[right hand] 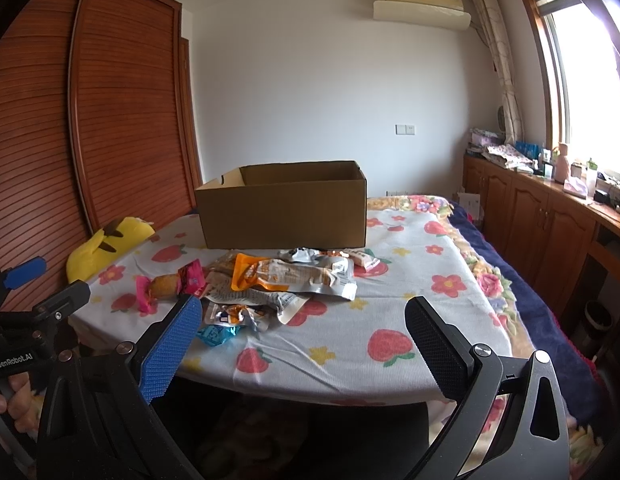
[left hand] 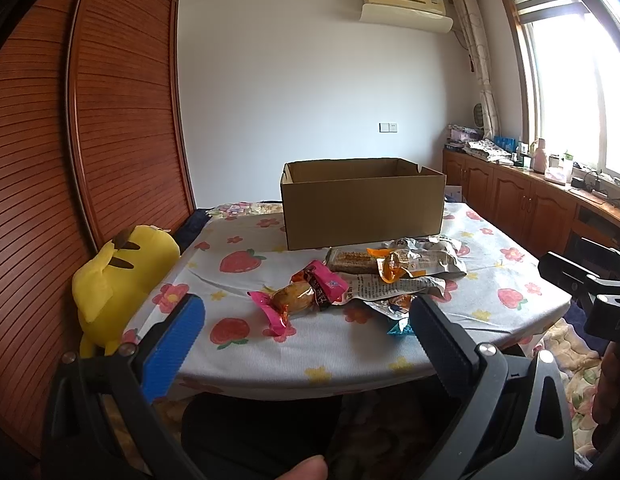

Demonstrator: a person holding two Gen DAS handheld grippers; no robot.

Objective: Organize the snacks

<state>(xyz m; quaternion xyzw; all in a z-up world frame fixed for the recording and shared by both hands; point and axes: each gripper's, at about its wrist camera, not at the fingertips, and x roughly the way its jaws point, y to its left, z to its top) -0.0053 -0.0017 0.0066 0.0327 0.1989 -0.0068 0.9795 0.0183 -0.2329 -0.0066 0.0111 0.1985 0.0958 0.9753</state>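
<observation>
Start of the job, by my reading: nothing lifted yet, and whether the cardboard box [left hand: 362, 204] holds anything cannot be told. It stands open-topped at the far side of the table [left hand: 506, 312], snack pile [left hand: 374, 280] loose just in front of it. Both tools hover off the near edge, left gripper [left hand: 305, 340] and right gripper [right hand: 303, 340] each spread wide, holding nothing. Next move likely needs 1 packet singled out; wrappers overlap, so a pinch may drag neighbours. The pink-wrapped snack [left hand: 297, 298] lies apart at the left, easiest first. Yellow plush toy [left hand: 117, 280] sits beside the table, clear of the path.
</observation>
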